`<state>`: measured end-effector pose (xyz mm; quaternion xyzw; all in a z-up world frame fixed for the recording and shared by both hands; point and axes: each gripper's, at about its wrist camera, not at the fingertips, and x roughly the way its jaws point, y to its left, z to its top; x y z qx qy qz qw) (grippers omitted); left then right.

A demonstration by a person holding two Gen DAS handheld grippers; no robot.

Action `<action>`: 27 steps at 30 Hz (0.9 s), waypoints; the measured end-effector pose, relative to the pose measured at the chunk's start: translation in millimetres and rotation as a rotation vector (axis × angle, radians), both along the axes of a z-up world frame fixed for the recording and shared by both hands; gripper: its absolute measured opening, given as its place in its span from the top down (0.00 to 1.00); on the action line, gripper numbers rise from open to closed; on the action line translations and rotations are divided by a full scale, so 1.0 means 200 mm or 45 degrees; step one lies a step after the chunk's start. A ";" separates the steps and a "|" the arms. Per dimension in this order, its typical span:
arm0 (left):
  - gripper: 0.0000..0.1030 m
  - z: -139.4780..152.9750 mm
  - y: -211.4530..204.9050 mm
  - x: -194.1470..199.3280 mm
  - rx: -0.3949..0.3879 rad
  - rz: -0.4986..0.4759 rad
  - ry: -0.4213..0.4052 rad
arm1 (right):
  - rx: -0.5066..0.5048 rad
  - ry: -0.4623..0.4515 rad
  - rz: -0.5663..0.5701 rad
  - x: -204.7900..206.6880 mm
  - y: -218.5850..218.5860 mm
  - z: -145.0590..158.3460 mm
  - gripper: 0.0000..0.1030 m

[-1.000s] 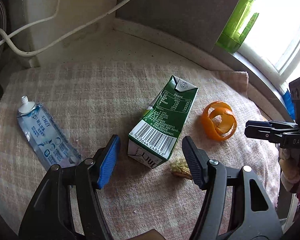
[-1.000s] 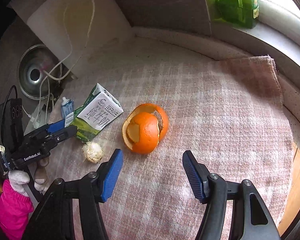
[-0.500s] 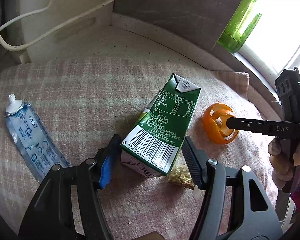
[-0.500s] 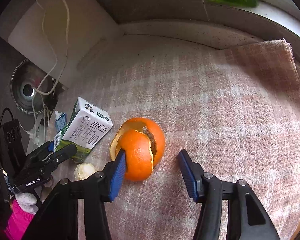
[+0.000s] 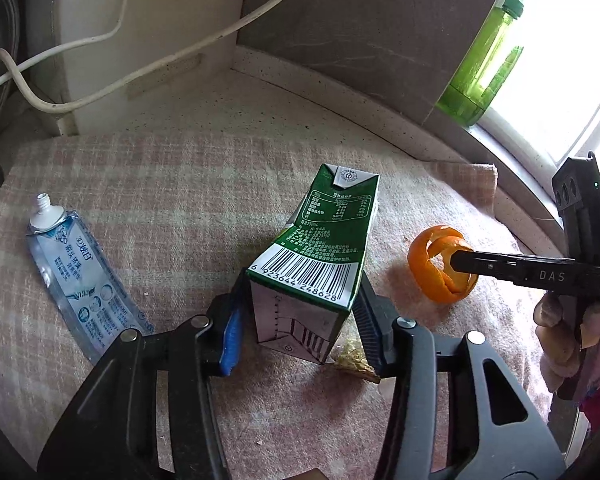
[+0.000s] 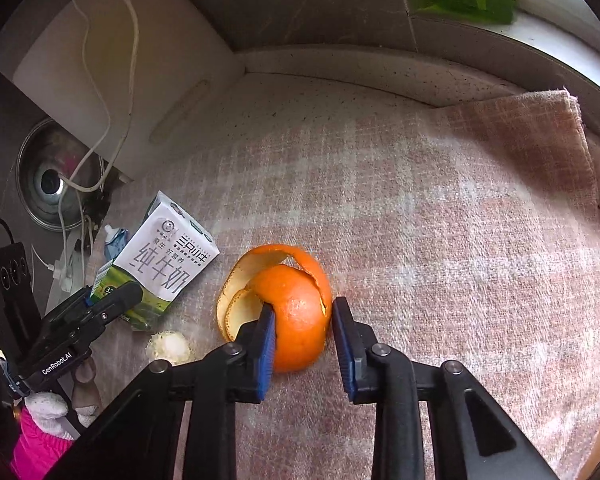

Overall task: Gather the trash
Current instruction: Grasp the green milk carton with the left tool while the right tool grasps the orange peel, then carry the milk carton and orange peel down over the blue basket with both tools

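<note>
A green and white milk carton lies on the pink checked cloth. My left gripper is closed around its barcode end, both pads against its sides. The carton also shows in the right wrist view. A curled orange peel sits between the pads of my right gripper, which is closed on it; it also shows in the left wrist view. A squeezed blue toothpaste tube lies to the left. A small yellowish scrap lies by the carton, seen too in the right wrist view.
A green soap bottle stands on the window sill at the back right. White cables run along the back wall. A metal pot lid and a black power strip sit at the left.
Both grippers moved forward and closed: the left one onto the milk carton's end, the right one onto the orange peel. The carton has shifted slightly.
</note>
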<state>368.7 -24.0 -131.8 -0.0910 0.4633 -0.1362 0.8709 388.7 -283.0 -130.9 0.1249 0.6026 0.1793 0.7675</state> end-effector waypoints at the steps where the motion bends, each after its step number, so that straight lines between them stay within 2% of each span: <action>1: 0.55 0.01 0.01 -0.01 -0.005 0.007 -0.006 | -0.006 -0.008 0.001 -0.01 0.00 0.01 0.75; 14: 0.59 0.15 0.16 -0.25 -0.031 0.112 -0.100 | -0.022 -0.098 0.032 -0.14 0.02 0.18 0.76; 24: 0.59 0.24 0.28 -0.54 -0.074 0.203 -0.162 | -0.038 -0.145 0.095 -0.31 0.08 0.28 0.76; 27: 0.59 0.28 0.30 -0.63 -0.060 0.223 -0.184 | -0.028 -0.154 0.112 -0.36 0.10 0.32 0.76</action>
